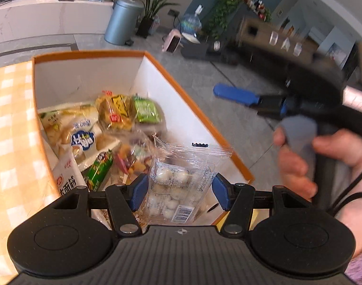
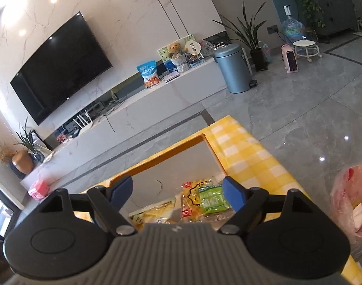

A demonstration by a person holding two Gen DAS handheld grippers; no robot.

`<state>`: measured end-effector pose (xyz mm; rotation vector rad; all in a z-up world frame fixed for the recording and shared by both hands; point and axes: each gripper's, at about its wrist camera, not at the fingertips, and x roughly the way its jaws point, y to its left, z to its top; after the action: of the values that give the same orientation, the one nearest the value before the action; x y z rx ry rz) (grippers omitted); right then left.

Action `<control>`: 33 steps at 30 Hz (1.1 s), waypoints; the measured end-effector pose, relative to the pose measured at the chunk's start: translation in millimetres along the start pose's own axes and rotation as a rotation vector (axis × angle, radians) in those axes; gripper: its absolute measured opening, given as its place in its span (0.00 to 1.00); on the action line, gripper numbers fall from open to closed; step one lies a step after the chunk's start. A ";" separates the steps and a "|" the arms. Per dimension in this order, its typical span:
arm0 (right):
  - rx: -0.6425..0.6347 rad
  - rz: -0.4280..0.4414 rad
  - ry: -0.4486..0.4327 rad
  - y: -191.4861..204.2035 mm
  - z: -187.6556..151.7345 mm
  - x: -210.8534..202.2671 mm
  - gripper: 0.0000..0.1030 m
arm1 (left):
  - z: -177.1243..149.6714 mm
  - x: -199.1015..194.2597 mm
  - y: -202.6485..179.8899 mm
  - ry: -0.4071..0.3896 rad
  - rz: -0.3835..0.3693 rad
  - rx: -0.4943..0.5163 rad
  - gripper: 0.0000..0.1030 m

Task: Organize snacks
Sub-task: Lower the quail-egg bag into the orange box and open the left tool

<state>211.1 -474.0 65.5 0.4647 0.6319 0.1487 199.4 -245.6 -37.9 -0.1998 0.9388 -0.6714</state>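
Note:
An orange-rimmed white box stands on the yellow checked table and holds several snack packs. My left gripper is open just above the box's near end. A clear pack of white round sweets lies between its blue fingers, apart from both pads. A yellow bread pack and a green pack lie further in. My right gripper is open and empty above the same box, and it appears blurred at the right of the left wrist view.
A pink plastic bag sits on the table at the right. Beyond the table are grey floor tiles, a grey bin, a TV bench with a blue snack bag, potted plants and a pink heater.

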 end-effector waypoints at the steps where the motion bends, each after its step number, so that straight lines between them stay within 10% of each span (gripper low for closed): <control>1: 0.001 0.004 0.001 0.6 -0.1 0.9 0.79 | -4.7 3.9 -4.4 0.009 0.009 0.012 0.66; 24: 0.017 -0.016 0.056 -3.4 -2.2 14.2 0.78 | -5.1 43.0 -23.8 0.096 0.251 0.035 0.74; 33: 0.004 -0.041 0.054 0.4 -1.2 12.7 0.78 | -22.8 -7.0 -53.0 -0.128 0.416 0.242 0.93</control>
<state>220.5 -469.8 58.1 0.4527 0.6946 0.1209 154.7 -279.9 -23.5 0.1641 0.7374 -0.3768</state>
